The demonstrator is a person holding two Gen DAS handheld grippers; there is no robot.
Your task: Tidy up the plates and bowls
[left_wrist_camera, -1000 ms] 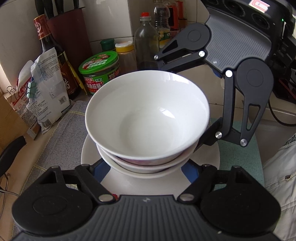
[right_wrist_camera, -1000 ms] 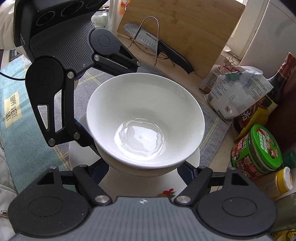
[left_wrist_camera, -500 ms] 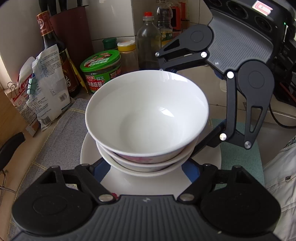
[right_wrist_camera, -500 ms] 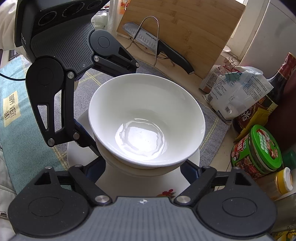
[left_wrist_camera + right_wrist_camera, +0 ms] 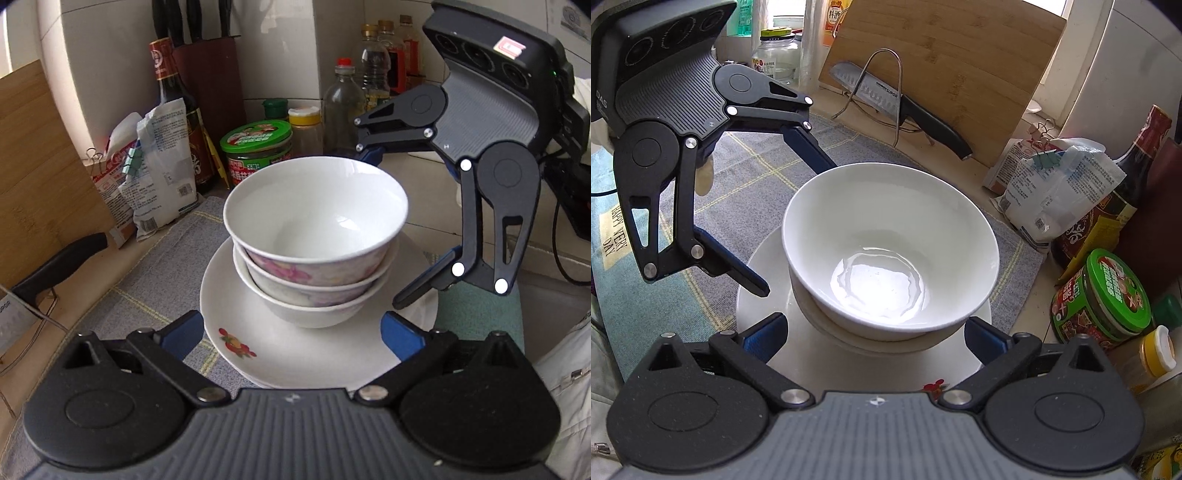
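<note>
Two nested white bowls with pink flowers, the top bowl (image 5: 314, 218) inside the lower bowl (image 5: 314, 299), stand on a stack of white plates (image 5: 295, 354) on a grey mat. The top bowl (image 5: 890, 258) and plates (image 5: 768, 295) also show in the right wrist view. My left gripper (image 5: 291, 332) is open, its fingers apart at the near edge of the plates, touching nothing. My right gripper (image 5: 875, 332) is open on the opposite side, also clear of the bowls. Each gripper shows in the other's view: the right gripper (image 5: 384, 229) and the left gripper (image 5: 792, 214).
A green-lidded jar (image 5: 258, 151), sauce bottles (image 5: 177, 110), a knife block (image 5: 210, 81) and clipped bags (image 5: 155, 166) crowd the back wall. A cutting board (image 5: 942, 74) and a knife in a wire rack (image 5: 901, 107) stand beside the grey mat (image 5: 746, 177).
Both grippers have drawn back and up from the bowl stack. Their fingers, which flanked the bowls closely, now stand clear at the plate's edges. The bowls stay on the plates.
</note>
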